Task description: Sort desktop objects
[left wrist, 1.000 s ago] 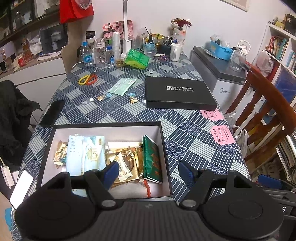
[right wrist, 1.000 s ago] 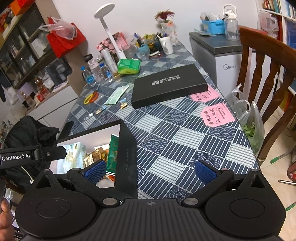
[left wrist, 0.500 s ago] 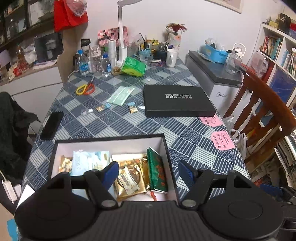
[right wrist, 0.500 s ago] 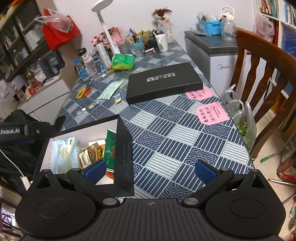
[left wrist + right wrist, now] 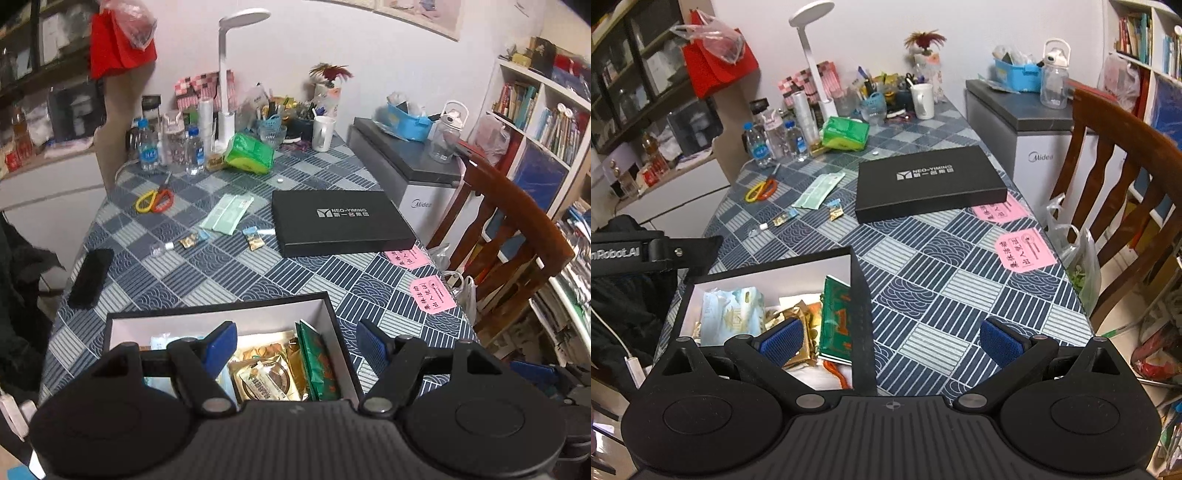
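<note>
Grippers both spread, empty: left gripper (image 5: 297, 341), right gripper (image 5: 892, 341) hover over open box (image 5: 332, 328) at near desk (image 5: 229, 269) edge. Box already packed with snacks; lid (image 5: 340, 218) parked mid-desk, candies (image 5: 253, 238) and scissors (image 5: 155, 199) loose beyond, unsorted.

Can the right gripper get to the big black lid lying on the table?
Probably yes. The right gripper is open and empty, and only bare tablecloth lies between it and the black lid; the open box sits off to its left.
</note>
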A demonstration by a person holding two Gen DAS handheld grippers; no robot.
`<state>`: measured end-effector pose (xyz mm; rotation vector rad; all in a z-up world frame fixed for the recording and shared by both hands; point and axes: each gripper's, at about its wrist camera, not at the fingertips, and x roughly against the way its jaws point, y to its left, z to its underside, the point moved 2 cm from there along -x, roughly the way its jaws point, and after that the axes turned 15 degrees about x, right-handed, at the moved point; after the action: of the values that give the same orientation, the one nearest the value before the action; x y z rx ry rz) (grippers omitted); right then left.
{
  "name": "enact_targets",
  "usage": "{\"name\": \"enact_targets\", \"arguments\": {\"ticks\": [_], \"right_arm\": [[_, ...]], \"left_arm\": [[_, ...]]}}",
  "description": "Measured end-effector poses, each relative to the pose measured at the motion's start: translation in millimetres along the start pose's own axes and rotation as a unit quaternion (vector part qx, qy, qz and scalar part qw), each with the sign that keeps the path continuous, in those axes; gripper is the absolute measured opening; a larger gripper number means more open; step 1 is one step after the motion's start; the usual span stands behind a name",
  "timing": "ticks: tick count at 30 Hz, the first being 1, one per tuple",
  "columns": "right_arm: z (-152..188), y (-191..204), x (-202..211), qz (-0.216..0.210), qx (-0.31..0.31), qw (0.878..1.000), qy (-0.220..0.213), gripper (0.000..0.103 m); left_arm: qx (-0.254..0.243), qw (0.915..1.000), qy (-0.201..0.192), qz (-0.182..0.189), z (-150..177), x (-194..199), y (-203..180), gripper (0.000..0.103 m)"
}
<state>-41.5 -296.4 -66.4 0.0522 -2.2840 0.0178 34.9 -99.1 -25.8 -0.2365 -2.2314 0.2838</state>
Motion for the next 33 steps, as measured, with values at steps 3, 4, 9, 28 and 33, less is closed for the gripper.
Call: {"name": "enact_targets", "arguments": {"ticks": [3, 4, 9, 28, 33], "right_arm": [[-5, 1, -1, -0.001, 0.008, 1.0, -0.002, 0.103], [-6, -1, -1, -0.002, 0.01, 1.0, -0.003, 0.103], [-14, -14, -10, -0.012, 0.018, 1.0, -0.009, 0.103], [-56, -128, -68, -0.061, 0.003, 0.997, -0.036, 0.103], [-62, -150, -88, -0.073, -0.007, 0.997, -0.036, 0.103]], "left_arm": [[0.016, 0.9996, -0.007, -0.023, -5, -7, 2, 0.085], [0.021, 0.9991, -0.012, -0.034, -7, -9, 2, 0.085], [0.054, 0.9979, -0.003, -0.035, -18, -21, -3, 0.085], [0.056, 0.9907, 0.02, -0.122, -51, -95, -86, 0.085], [0.04, 0.9897, 0.036, -0.133, -55, -120, -107, 0.085]]}}
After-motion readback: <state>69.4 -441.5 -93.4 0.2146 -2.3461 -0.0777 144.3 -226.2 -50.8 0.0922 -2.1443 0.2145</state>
